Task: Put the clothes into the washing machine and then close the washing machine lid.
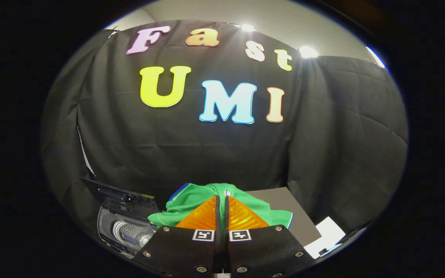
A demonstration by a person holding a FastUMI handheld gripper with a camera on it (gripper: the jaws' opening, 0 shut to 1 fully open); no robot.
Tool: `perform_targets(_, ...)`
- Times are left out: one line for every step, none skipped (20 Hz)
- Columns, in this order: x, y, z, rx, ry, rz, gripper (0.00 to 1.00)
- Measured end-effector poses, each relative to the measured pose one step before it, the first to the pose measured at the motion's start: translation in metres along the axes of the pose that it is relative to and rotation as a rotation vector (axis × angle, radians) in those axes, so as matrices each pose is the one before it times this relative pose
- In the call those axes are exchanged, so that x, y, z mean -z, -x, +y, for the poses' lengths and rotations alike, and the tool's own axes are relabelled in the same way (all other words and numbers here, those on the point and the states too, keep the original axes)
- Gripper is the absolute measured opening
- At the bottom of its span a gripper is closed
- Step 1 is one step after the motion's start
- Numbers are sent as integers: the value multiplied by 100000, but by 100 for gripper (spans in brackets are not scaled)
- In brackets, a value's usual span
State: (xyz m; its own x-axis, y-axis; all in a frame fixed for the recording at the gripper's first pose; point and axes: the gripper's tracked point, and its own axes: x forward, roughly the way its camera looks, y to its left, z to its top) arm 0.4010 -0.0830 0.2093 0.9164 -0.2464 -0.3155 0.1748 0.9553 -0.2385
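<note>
My gripper (222,197) is shut on a green garment (199,197) with a blue trim; the two orange fingers (203,216) meet with a fold of the cloth pinched at their tips. The garment drapes to both sides of the fingers and hangs lifted. Below and left of the fingers stands the washing machine (126,227), its dark lid (118,195) raised open and the perforated metal drum (131,233) showing inside.
A grey-brown table top (292,208) lies beyond and right of the fingers. A white sheet (328,235) rests near its right corner. The black cloth wall rises close behind everything.
</note>
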Motion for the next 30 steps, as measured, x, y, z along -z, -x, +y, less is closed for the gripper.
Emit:
perform_targets(68,391,1020,705,-8,333,0)
perform_targets(-8,401,1120,186,-102,-98,0)
perform_targets(-6,477,1215,198,96,-75,0)
perform_targets(249,434,1101,360,557,-27,0)
perform_targets(83,511,1204,172,939,-407,0)
perform_targets(-59,579,1333,-121,465,-715,0)
perform_targets(27,313,1377,-654,-178,-266,0)
perform_targets(107,267,1401,-685,-170,-108,0)
perform_targets(19,415,1320,-657,230,-70,0)
perform_targets(-49,449,1291,-492,468,-212,0)
perform_targets(-204,390,1283,-620,606,-529,0)
perform_targets(-169,473,1313,-739,717,-504,0)
perform_targets(-155,367,1301,-734,830,-701,0)
perform_targets(-15,284,1270,-787,647,-387,0)
perform_targets(-2,316,1364,-1132,220,-336,0)
perform_targets(106,317,1399,-1057,8,37,0)
perform_targets(49,179,1380,-1141,175,17,0)
perform_targets(-70,164,1247,-1252,40,263,0)
perform_targets(-37,246,1363,-1307,228,107,0)
perform_targets(117,239,1254,-1114,325,168,0)
perform_targets(184,249,1200,-1089,156,190,0)
perform_targets(158,-32,1145,-1319,-4,88,0)
perform_targets(114,80,1098,-1117,5,167,0)
perform_targets(51,8,1042,-991,353,-60,0)
perform_targets(205,2,945,-951,779,-163,0)
perform_targets(242,-87,870,-992,892,-253,0)
perform_targets(206,-46,845,-863,559,267,0)
perform_targets(501,-203,650,-1145,118,371,0)
perform_targets(453,-175,581,-777,-182,512,0)
perform_targets(566,-204,536,-477,47,562,0)
